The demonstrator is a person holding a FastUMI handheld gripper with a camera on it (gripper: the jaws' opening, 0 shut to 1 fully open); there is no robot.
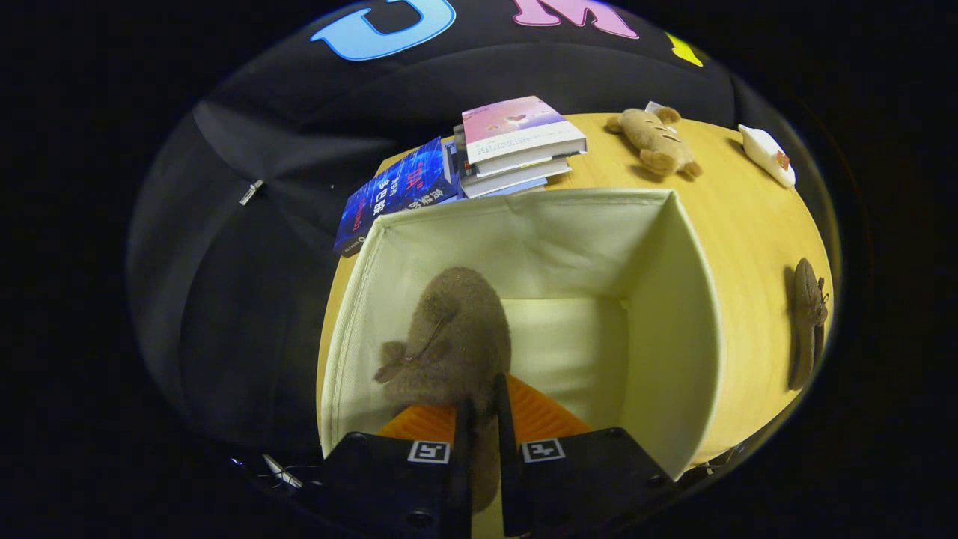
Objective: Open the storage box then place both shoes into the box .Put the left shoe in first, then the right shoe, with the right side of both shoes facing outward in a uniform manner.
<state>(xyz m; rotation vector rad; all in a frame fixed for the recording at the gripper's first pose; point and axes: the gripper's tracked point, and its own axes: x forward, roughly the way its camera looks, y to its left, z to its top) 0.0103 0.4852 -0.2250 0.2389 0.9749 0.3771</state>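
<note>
An open cream fabric storage box (677, 299) stands on the wooden table just ahead of me. My gripper (479, 408) is shut on the heel edge of a fuzzy brown shoe (449, 337). The shoe hangs toe-down inside the box, near its left wall. Both fingers (542, 415) press close together on the shoe's rim. A second brown shoe (808, 326) lies on its side on the table to the right of the box.
Beyond the box lies a stack of books (516, 146) with a blue book (397, 191) beside it. A brown plush toy (658, 141) and a white object (767, 153) sit at the far right of the table (748, 239).
</note>
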